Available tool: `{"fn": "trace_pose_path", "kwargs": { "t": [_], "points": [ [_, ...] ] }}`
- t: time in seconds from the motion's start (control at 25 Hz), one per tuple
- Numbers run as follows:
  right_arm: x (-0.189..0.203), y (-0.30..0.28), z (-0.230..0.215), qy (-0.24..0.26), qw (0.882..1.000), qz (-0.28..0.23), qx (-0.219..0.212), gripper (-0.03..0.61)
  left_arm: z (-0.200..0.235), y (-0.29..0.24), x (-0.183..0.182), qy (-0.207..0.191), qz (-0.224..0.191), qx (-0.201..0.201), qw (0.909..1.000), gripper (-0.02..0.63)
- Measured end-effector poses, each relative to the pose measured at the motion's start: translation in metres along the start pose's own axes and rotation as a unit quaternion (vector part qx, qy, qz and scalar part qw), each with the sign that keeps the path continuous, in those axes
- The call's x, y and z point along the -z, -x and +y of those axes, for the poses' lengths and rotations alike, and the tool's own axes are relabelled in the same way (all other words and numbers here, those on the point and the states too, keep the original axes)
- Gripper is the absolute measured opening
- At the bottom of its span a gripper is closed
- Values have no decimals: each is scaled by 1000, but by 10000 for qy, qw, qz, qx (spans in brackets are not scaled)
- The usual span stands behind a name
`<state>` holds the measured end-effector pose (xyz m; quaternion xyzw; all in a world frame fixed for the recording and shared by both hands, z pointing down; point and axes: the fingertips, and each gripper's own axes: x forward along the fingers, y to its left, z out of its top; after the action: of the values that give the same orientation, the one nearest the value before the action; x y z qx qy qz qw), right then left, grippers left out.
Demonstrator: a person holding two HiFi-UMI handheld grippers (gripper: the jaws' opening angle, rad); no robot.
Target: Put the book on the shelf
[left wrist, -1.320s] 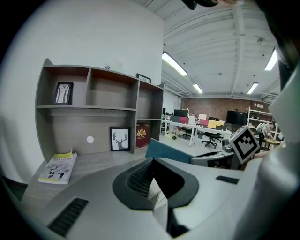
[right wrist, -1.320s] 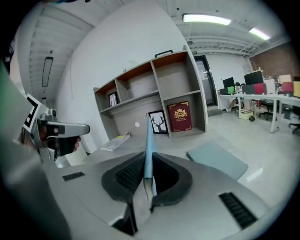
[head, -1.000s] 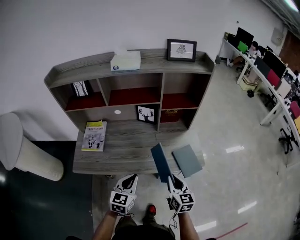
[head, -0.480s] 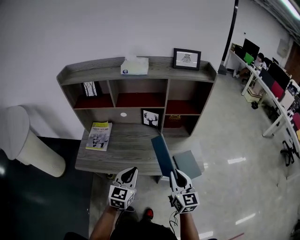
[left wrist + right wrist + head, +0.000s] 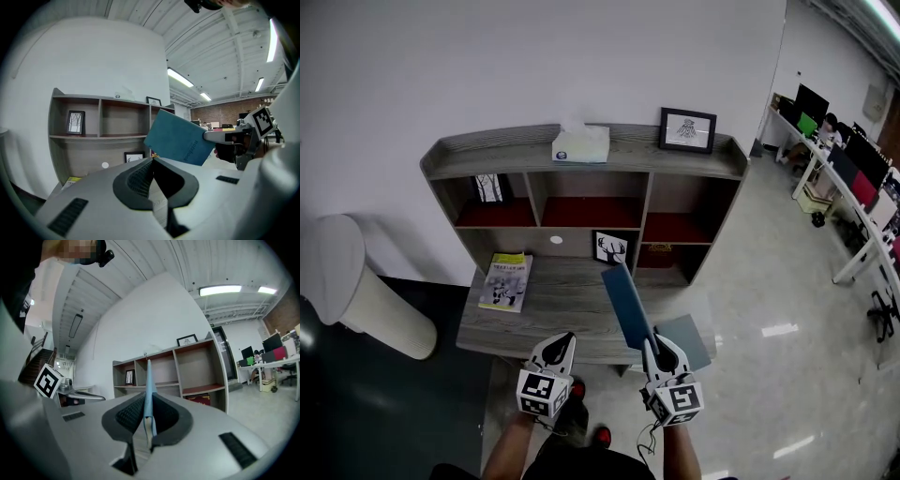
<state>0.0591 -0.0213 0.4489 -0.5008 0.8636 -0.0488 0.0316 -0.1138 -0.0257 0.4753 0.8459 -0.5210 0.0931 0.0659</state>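
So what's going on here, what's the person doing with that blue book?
A person stands at a grey desk with a shelf unit, one hand-held gripper in each hand. The right hand-held gripper is clamped on the blue book, holding it on edge over the desk's front. The left hand-held gripper is shut and empty beside it. The book is not yet on the shelf. A greyish book lies at the desk's right corner.

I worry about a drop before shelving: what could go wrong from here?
The right gripper pinches the blue book only at one edge, with most of it sticking out free, so it may pivot or slip. The deer picture stands in a lower opening of the shelf and could get knocked if the book goes in there.
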Motion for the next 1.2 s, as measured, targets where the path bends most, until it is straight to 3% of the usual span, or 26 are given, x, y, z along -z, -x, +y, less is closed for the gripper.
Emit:
{"fn": "trace_pose_path", "kwargs": {
  "t": [0.44,0.72,0.88,1.12,1.2],
  "points": [
    [-42,-91,-8,446,9988,-196,-86,61,71,-52,-26,31,-86,-67,9999,6],
    [-75,-149,-4,1307,9911,-250,-63,61,109,-87,-38,92,-89,41,9999,6],
    [-94,-172,7,2341,9719,-252,-37,61,127,-103,-41,137,-89,109,9998,6],
    [-110,-199,15,3804,9243,53,306,61,151,-123,-44,217,-116,211,9995,6],
    [-113,-209,17,4269,9032,91,428,61,157,-128,-45,239,-124,244,9993,6]
  ]
}}
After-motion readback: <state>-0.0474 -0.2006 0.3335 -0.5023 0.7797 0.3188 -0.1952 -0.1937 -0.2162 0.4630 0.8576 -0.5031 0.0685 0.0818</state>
